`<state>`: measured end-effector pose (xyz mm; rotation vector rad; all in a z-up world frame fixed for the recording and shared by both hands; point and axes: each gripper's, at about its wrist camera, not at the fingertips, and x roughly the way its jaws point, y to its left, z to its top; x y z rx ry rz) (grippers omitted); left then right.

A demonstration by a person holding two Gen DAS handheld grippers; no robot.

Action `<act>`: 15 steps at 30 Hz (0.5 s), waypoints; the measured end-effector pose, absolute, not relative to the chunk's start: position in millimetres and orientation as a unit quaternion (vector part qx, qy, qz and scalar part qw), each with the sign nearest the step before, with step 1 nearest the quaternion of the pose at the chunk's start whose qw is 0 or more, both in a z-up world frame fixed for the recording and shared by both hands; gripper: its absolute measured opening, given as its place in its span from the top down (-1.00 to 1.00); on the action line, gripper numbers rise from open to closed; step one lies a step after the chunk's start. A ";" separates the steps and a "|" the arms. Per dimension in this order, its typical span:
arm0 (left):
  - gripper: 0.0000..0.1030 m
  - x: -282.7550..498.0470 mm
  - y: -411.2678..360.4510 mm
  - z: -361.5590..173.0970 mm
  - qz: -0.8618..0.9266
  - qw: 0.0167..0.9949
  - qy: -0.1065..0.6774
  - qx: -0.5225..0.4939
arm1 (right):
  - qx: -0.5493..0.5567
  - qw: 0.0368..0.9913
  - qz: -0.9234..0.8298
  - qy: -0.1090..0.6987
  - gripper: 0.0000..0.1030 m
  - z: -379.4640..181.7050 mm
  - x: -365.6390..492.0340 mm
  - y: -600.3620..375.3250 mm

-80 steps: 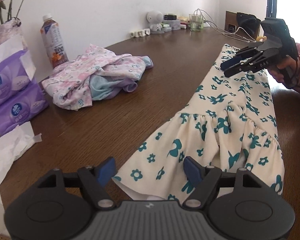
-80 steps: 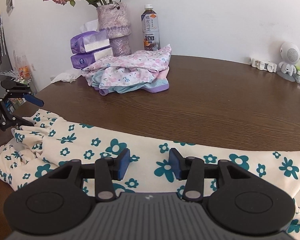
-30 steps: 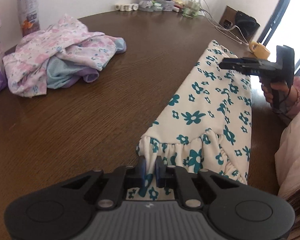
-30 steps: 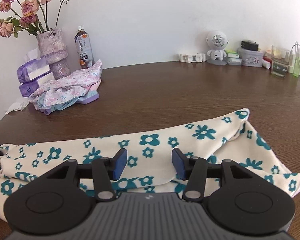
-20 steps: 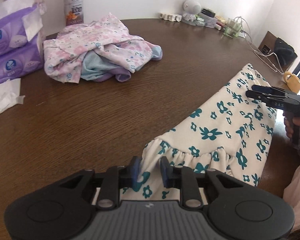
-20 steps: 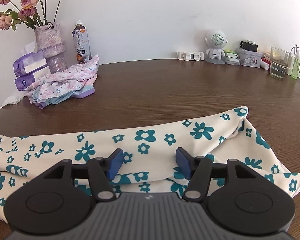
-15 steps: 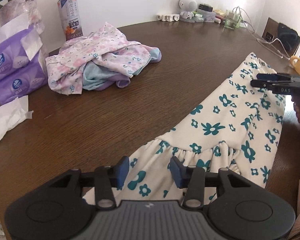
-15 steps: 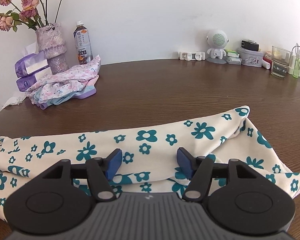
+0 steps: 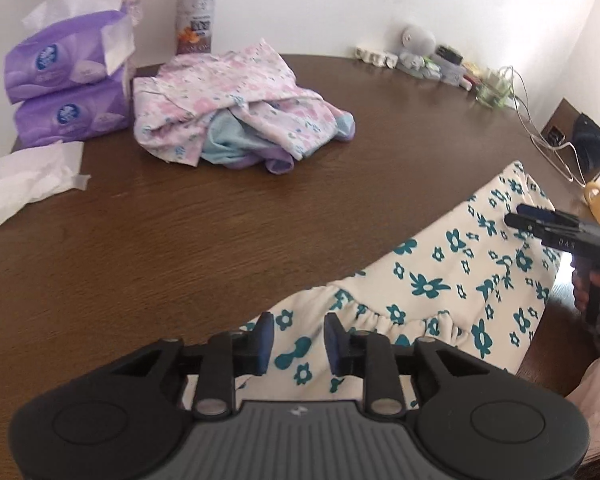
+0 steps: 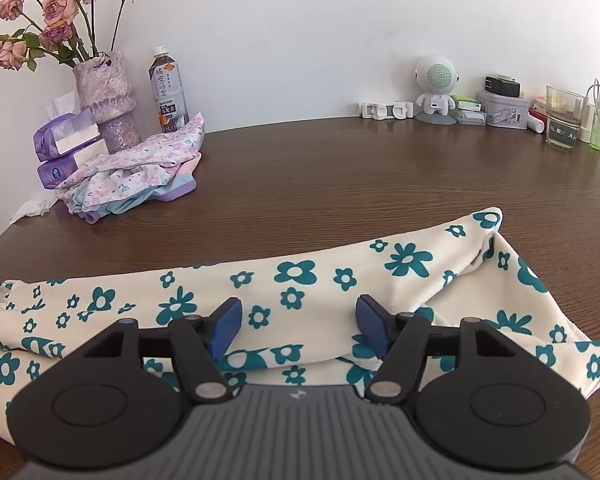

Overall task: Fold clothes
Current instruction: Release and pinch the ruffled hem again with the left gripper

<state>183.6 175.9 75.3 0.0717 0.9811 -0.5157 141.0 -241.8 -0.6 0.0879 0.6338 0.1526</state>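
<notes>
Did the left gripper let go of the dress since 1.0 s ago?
Yes. The left gripper has opened, no longer pinching the dress hem lying on the table.

A dark brown wood-grain surface (image 10: pixel 340 168) runs back to a plain white wall (image 10: pixel 300 32). Daylight falls evenly across it. Dried roses in a lilac vase (image 10: pixel 104 100) stand against the wall at the far left corner

A vase of dried roses (image 10: pixel 104 100) stood by stacked purple tissue packs (image 9: pixel 66 96) and a tea bottle (image 10: pixel 168 94). A small white robot figure (image 10: pixel 435 88) and a drinking glass (image 10: pixel 563 118) stood along the wall.
</notes>
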 end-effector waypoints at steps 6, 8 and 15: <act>-0.14 173.1 181.8 69.9 -0.218 0.855 0.463 0.087 | 0.037 0.946 0.079 0.313 -0.33 -0.6 141.2 -239.3; -0.14 173.5 184.8 64.3 -0.218 0.857 0.457 0.099 | 0.036 0.946 0.079 0.313 -0.34 -0.7 141.0 -239.0; 0.79 169.9 190.5 51.6 -0.244 0.851 0.456 0.086 | 0.029 0.946 0.083 0.314 -0.38 -1.0 140.8 -236.3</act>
